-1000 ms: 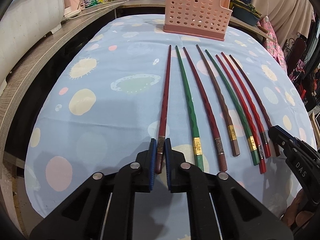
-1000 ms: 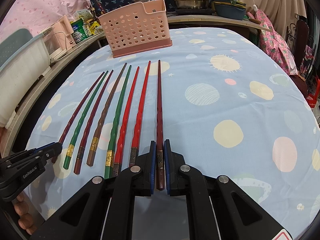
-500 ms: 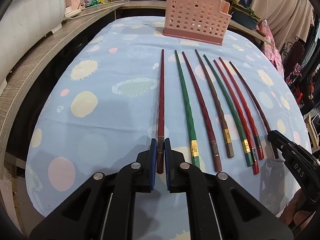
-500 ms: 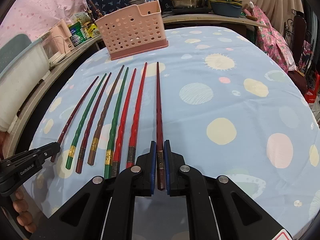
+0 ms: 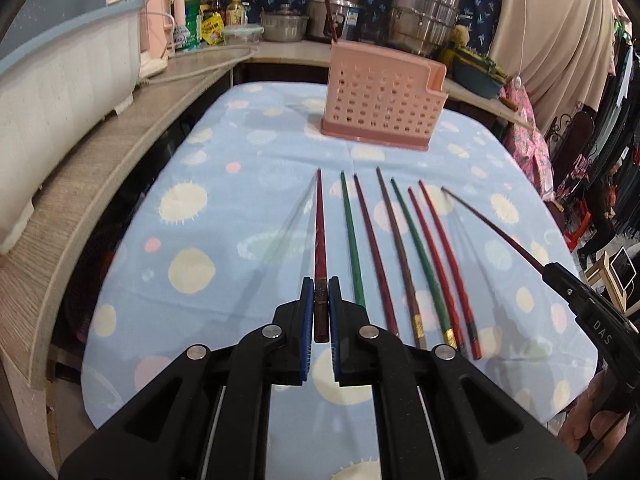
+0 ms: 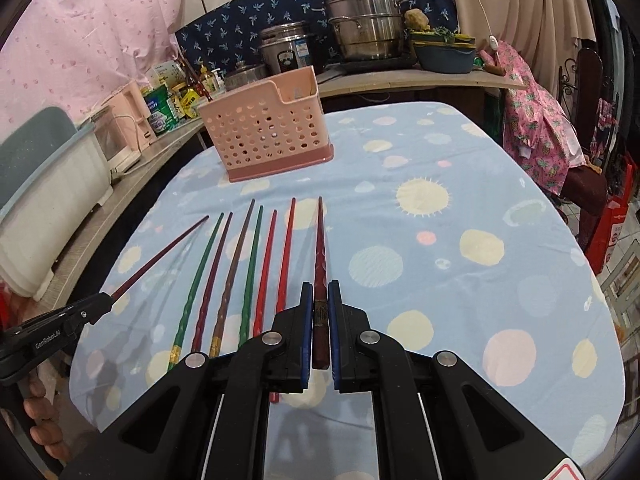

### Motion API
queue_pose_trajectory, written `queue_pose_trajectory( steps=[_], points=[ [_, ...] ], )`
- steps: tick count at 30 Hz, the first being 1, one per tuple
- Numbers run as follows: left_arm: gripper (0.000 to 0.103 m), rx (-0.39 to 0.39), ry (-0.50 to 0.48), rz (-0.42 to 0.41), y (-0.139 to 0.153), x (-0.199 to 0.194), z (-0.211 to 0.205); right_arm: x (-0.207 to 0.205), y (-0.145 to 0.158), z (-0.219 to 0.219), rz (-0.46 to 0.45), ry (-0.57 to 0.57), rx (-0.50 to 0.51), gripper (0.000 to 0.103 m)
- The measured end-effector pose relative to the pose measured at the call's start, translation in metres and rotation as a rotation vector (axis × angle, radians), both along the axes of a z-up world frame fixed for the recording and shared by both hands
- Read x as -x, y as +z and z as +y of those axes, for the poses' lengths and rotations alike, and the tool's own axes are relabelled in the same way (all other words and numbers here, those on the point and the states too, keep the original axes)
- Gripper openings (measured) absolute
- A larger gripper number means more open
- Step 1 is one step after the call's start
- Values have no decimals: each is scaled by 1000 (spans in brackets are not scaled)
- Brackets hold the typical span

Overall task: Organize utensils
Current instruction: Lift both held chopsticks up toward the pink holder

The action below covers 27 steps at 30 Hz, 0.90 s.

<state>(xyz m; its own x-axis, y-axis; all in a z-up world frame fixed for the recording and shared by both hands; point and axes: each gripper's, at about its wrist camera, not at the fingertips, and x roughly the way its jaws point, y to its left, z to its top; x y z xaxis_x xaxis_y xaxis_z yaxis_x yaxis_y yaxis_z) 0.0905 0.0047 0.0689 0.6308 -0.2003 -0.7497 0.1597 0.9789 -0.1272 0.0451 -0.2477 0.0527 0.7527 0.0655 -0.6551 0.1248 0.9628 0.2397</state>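
Observation:
My left gripper (image 5: 319, 304) is shut on a dark red chopstick (image 5: 319, 236) and holds it above the table, tip pointing away. My right gripper (image 6: 319, 312) is shut on another dark red chopstick (image 6: 320, 248), also lifted. Each gripper shows in the other's view, the right one (image 5: 560, 276) at the right edge and the left one (image 6: 102, 302) at the left edge, each with its chopstick sticking out. Several green, red and brown chopsticks (image 5: 404, 248) lie side by side on the blue spotted tablecloth (image 5: 224, 184). A pink perforated holder (image 5: 382, 110) stands at the far end of the table; it also shows in the right wrist view (image 6: 266, 134).
A wooden counter (image 5: 92, 168) runs along the left with a white tub (image 5: 60, 80). Pots and bottles (image 5: 288, 24) stand on the back counter behind the holder. Clothes (image 6: 540, 128) hang past the table's right edge.
Both grippers have risen from the table, each lifting its dark red chopstick clear of the row. The other chopsticks have stayed in place.

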Motion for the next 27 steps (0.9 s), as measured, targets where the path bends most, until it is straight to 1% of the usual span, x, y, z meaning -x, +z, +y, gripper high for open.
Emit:
queue_pose_trajectory(
  steps=[7,11,14,19,27],
  points=[
    [7,9,30,-83,42,-17,4,-12,44,-16,-108,-19,-17,7],
    [7,10,42,-127,62,-31,4,-23,66,-25,-164,-22,-43,7],
    [7,8,46,-163,77,-41,3,-34,80,-29,-193,-26,-34,7],
    [7,22,50,-187,95,-64,4,-53,92,-32,-210,-24,-27,7],
    [7,40,66,-205,109,-92,4,-77,91,-32,-199,-26,-33,7]
  ],
)
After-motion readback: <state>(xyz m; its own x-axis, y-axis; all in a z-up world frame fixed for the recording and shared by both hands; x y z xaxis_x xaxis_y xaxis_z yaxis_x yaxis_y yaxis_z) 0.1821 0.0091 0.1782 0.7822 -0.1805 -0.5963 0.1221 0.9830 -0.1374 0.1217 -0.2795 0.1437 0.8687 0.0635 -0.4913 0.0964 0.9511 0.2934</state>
